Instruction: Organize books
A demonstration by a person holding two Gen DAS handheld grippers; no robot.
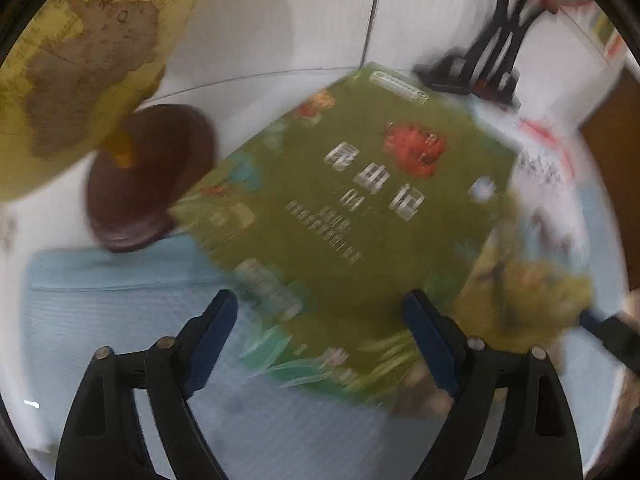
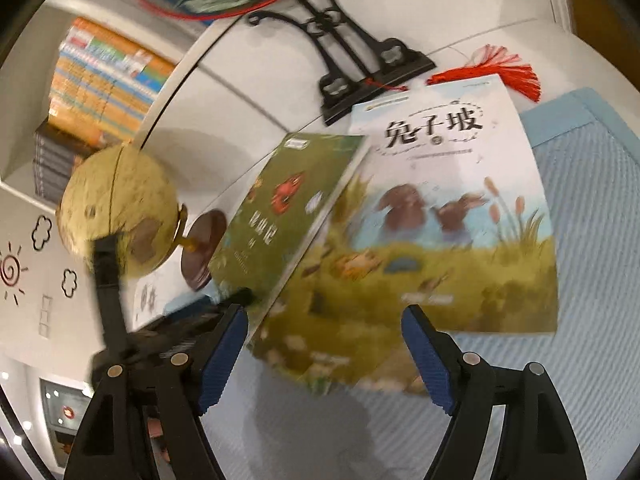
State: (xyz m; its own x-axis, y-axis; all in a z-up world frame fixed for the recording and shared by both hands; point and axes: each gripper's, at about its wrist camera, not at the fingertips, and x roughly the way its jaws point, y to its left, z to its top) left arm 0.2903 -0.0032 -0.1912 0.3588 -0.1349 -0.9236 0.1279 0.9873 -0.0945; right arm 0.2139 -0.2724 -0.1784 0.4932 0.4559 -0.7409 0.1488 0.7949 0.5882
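The green book (image 2: pixel 280 216) lies on the white book (image 2: pixel 452 216), whose cover reads 兔子坡, both on a blue mat (image 2: pixel 580 360) on the desk. The green title is too blurred to read. The left gripper (image 1: pixel 320 320) and right gripper (image 2: pixel 324 340) have jaws apart, holding nothing. A globe (image 2: pixel 116 208) stands beside.

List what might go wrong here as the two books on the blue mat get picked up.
1. The green book overlaps the white rabbit book, so lifting either may drag the other.
2. The globe stands right beside the green book; a sweep of the left gripper may knock it.
3. The red tassel lies at the white book's top edge and may snag.
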